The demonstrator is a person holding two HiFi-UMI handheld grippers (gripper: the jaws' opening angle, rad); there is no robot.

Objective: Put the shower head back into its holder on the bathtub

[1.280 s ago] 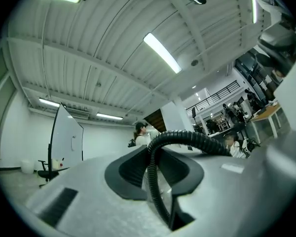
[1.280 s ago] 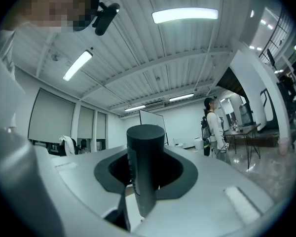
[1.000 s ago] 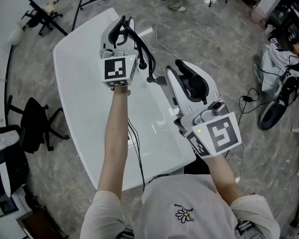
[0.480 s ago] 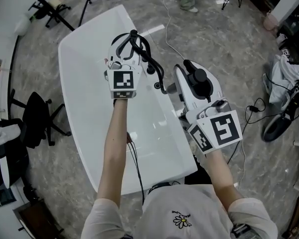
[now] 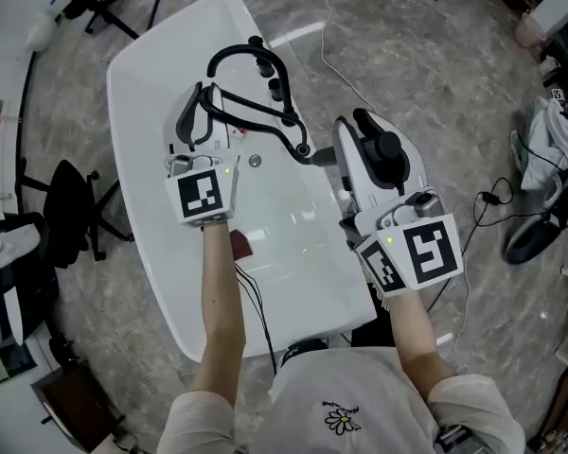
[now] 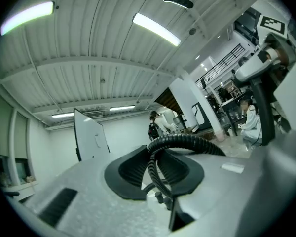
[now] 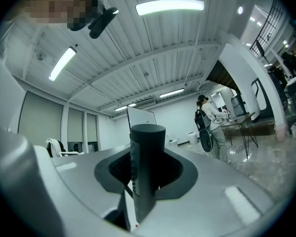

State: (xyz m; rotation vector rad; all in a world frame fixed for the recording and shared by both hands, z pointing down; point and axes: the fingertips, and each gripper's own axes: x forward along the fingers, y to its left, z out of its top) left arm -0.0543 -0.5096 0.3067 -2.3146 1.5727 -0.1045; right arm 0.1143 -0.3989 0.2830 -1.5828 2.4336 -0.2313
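Closest in, the right claw (image 7: pixel 145 177) is clamped on the shower head (image 7: pixel 144 152). In the right gripper view its black handle stands upright between the jaws, so its long axis runs across them. From the head view that claw sits at the bathtub's (image 5: pixel 161 74) right rim.

A little further out and to the left, the left claw (image 6: pixel 155 174) is over the basin. It is closed on the ribbed black hose (image 6: pixel 182 138), which arches up out of its jaws.

Beyond both, the hose sweeps in a big loop to the row of black fittings (image 5: pixel 276 88) along the right rim, with the drain (image 5: pixel 255 161) shining in the basin just past the left claw. The holder should be among those fittings, though which one I cannot tell.

So here's the line that matters: the target lies ahead and to the left of the right claw, along that same rim. The right hand is the nearer one and already carries the head. The left only minds the hose.

Compared with a second ago, the left claw has dropped back toward the person and out to the left. That uncovers the fittings and draws the loop open, while the right claw has barely shifted in the picture.
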